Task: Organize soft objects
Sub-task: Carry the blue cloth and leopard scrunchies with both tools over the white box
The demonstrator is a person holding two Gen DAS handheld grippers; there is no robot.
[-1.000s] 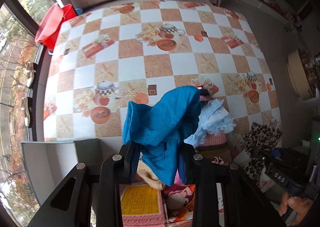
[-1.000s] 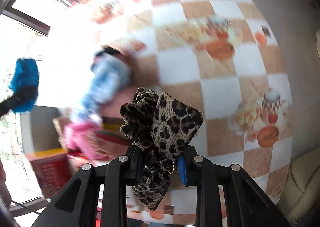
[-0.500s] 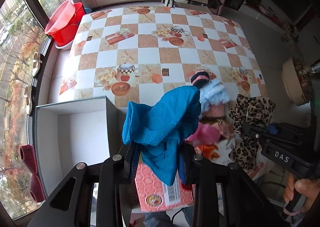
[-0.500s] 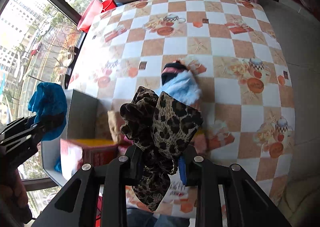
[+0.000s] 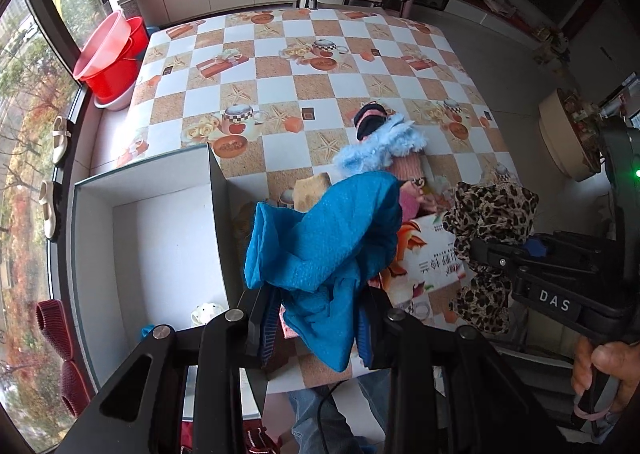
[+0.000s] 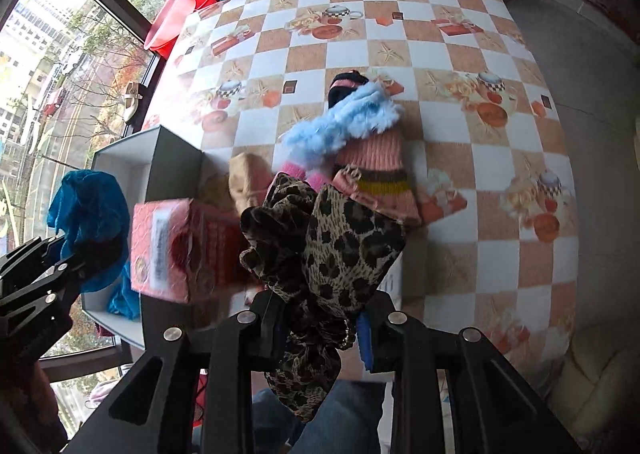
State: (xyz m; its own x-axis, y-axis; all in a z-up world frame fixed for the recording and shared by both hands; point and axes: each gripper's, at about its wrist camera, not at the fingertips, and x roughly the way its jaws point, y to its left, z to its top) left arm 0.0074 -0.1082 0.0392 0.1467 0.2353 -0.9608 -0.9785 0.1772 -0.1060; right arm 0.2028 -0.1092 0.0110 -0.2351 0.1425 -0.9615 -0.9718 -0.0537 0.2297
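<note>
**Two grippers holding cloths above a checkered table**

The left gripper (image 5: 318, 318) pinches a bunched blue cloth (image 5: 324, 238) above the table (image 5: 280, 94). A white box (image 5: 160, 238) sits at left. At right, the right gripper (image 5: 492, 254) clamps a leopard-print cloth (image 5: 492, 210). Fluffy socks (image 5: 380, 146) are piled behind.

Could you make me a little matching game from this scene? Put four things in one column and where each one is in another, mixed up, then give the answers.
Things:
1. blue cloth
2. leopard-print cloth
3. fluffy light-blue sock
4. red tubs

Places:
A. lying on the checkered table
B. on the floor by the window
C. clamped in the right gripper
D. clamped in the left gripper

Pairs: 1-D, 2-C, 3-A, 4-B
</note>
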